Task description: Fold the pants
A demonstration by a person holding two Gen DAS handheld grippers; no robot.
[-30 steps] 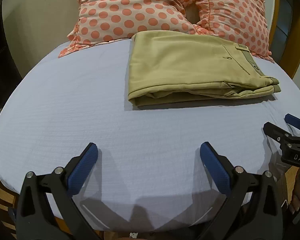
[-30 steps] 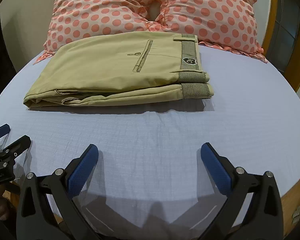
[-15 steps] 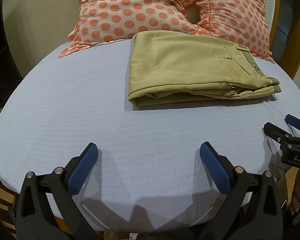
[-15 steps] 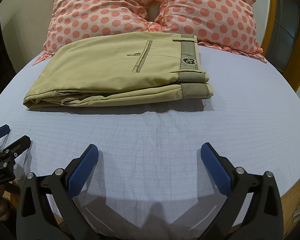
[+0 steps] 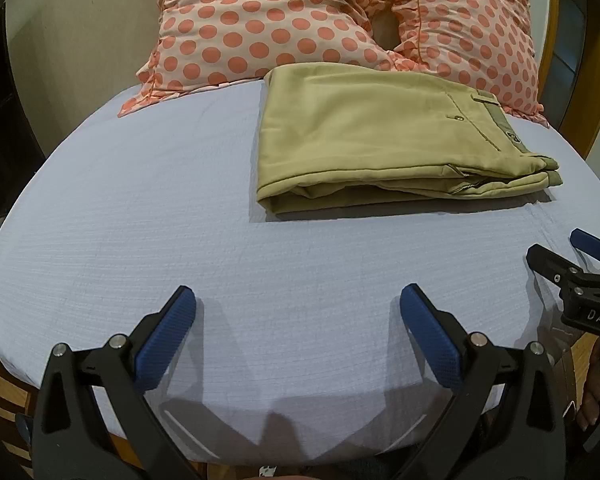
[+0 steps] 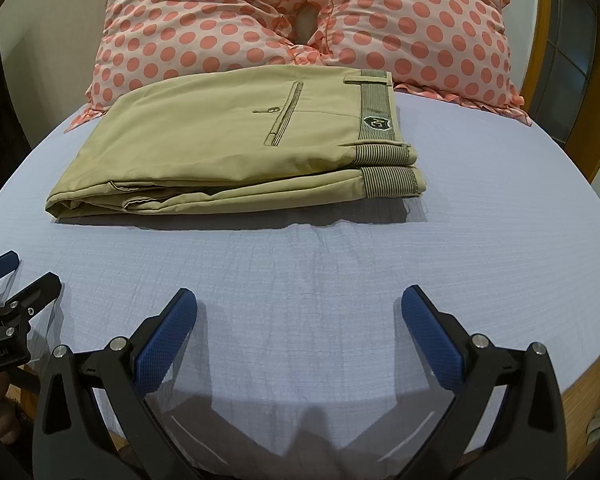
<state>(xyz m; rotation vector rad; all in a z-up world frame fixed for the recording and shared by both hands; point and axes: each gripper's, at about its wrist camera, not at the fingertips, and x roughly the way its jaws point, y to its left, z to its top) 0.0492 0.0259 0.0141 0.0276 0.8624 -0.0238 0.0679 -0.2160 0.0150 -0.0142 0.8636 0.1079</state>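
Note:
The khaki pants (image 5: 380,136) lie folded in a neat rectangle on the lavender bed sheet (image 5: 140,208), close to the pillows. In the right wrist view the pants (image 6: 236,140) show a back pocket and a striped waistband on the right. My left gripper (image 5: 298,312) is open and empty, low near the bed's front edge, well short of the pants. My right gripper (image 6: 300,312) is open and empty too, also near the front edge. Each gripper shows at the side of the other's view.
Two pink pillows with orange dots (image 6: 300,20) lean against the wall behind the pants. A wooden bed frame (image 6: 580,380) edges the mattress. A wooden door frame (image 5: 596,80) stands at the right.

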